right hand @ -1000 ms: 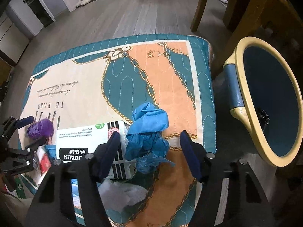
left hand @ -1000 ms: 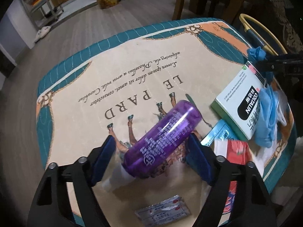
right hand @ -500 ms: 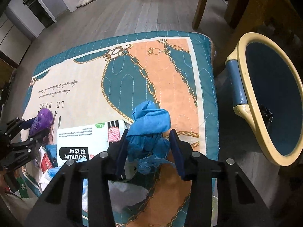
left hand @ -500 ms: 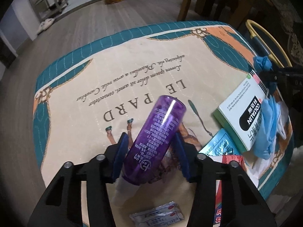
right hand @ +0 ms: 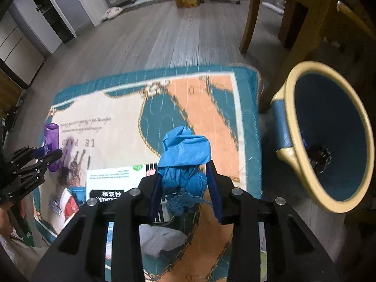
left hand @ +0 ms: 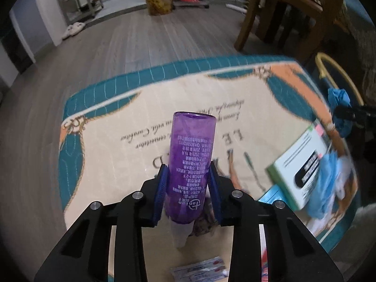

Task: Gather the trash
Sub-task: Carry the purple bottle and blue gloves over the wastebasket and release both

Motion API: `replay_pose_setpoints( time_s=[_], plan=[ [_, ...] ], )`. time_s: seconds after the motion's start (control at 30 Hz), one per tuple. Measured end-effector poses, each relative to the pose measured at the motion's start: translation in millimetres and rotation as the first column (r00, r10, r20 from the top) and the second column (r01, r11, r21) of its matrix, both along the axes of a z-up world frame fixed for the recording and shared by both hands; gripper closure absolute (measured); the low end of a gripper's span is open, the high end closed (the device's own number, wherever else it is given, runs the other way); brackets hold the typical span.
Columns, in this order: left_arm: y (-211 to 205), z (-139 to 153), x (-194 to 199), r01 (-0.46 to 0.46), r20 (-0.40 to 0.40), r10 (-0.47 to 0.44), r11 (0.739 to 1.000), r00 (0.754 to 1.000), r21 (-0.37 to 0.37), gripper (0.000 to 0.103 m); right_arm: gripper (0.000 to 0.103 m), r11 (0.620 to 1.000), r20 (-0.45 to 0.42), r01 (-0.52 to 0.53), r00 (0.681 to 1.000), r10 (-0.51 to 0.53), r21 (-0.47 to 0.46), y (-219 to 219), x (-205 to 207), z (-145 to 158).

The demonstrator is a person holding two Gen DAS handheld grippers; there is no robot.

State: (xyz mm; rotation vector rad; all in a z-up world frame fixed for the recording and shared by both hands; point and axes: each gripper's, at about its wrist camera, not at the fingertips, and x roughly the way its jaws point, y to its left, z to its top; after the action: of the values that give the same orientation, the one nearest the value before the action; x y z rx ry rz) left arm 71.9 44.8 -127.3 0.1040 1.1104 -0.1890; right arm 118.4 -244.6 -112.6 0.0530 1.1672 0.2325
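My left gripper is shut on a purple plastic bottle and holds it above the patterned mat, base pointing away. The bottle also shows at the far left of the right wrist view. My right gripper is shut on a crumpled blue wad, lifted off the mat. The wad shows small at the right of the left wrist view. A blue bin with a yellow rim stands on the floor right of the mat, with dark trash inside.
A white and green box lies on the mat with light blue crumpled material beside it. White tissue, a red packet and foil sachets lie near me. Wooden chair legs stand behind the bin.
Both grippers have closed on their items and lifted them. The purple bottle has swung from lying askew to pointing straight away. The blue wad has risen off the mat.
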Motion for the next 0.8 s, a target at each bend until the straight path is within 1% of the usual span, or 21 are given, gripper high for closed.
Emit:
replay_pose_setpoints(
  time_s=[0.1,0.23,0.3,0.37,0.43,0.5,0.53,0.6,0.63,0.7,0.8],
  plan=[
    [-1,15,1,-0.014,0.041,0.015,1.0,0.999,-0.012,0.069,0.069,1.0,0.036,-0.001,0.999,0.001,0.005,-4,-5,18],
    [-7,36,1,-0.027,0.089,0.027,1.0,0.996,-0.01,0.069,0.069,0.999,0.096,0.007,0.995,-0.011,0.04,-15,-13,52],
    [-12,52,2,-0.033,0.13,0.032,0.999,0.991,0.002,0.069,0.069,0.999,0.125,-0.005,0.992,0.0,0.043,-18,-15,70],
    [-21,72,6,-0.038,0.177,0.04,0.999,0.983,-0.017,0.069,0.069,0.999,0.162,-0.018,0.987,0.01,0.049,-24,-16,90],
    [-32,89,8,-0.026,0.218,0.029,0.999,0.975,-0.019,0.069,0.069,0.998,0.195,-0.029,0.981,0.016,0.062,-31,-17,110],
    [-50,106,10,0.007,0.249,-0.003,1.0,0.969,-0.016,0.069,0.069,0.998,0.22,-0.039,0.975,0.025,0.058,-38,-19,124],
    [-58,114,10,0.025,0.262,-0.024,1.0,0.965,-0.002,0.069,0.069,0.998,0.232,-0.039,0.972,0.024,0.059,-45,-20,131],
    [-84,128,10,0.076,0.289,-0.083,0.997,0.954,0.034,0.069,0.069,0.997,0.246,-0.018,0.969,-0.001,0.074,-61,-19,138],
    [-92,132,10,0.095,0.291,-0.1,0.995,0.951,0.033,0.069,0.069,0.996,0.251,0.001,0.968,-0.022,0.084,-71,-18,139],
    [-119,141,10,0.148,0.299,-0.149,0.989,0.943,0.026,0.069,0.069,0.993,0.257,0.047,0.964,-0.075,0.112,-93,-17,140],
    [-157,149,10,0.216,0.317,-0.214,0.976,0.924,0.03,0.069,0.069,0.978,0.225,0.115,0.962,-0.153,0.172,-126,-14,128]
  ],
)
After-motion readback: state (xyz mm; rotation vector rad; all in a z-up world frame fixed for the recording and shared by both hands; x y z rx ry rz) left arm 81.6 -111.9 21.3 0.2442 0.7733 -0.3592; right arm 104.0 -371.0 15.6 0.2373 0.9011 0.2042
